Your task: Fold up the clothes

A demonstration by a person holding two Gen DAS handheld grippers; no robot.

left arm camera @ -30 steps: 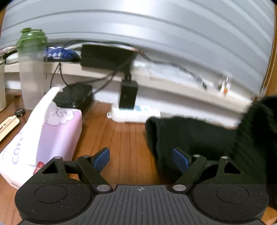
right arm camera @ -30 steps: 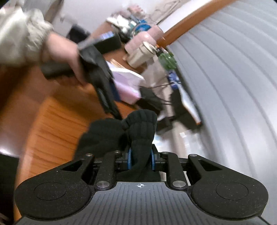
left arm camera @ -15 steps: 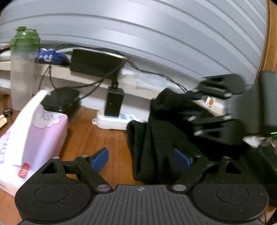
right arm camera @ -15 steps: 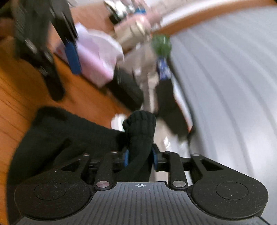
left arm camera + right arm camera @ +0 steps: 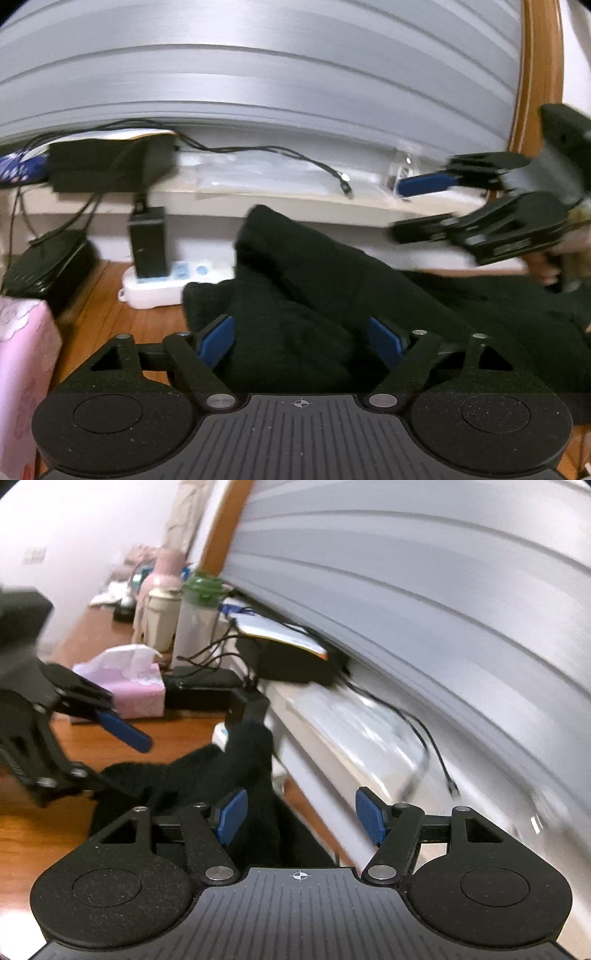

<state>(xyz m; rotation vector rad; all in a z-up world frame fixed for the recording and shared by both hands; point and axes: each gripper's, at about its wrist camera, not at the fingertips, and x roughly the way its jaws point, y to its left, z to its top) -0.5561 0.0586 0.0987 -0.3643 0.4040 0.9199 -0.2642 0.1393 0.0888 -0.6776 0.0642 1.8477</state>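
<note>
the black ribbed knit garment (image 5: 332, 295) lies bunched on the brown wooden table (image 5: 44, 834), its raised fold at twelve o'clock of the right gripper (image 5: 301, 818). let that fold settle flat before regripping (no dragging). the right jaws have just been opening and grip nothing, cloth brushing one pad; the left gripper (image 5: 301, 341) gapes wide, empty, over the garment.

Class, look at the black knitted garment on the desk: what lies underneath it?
The black knitted garment lies on the wooden desk, visible around its left edge. Anything beneath the cloth itself is covered.
</note>
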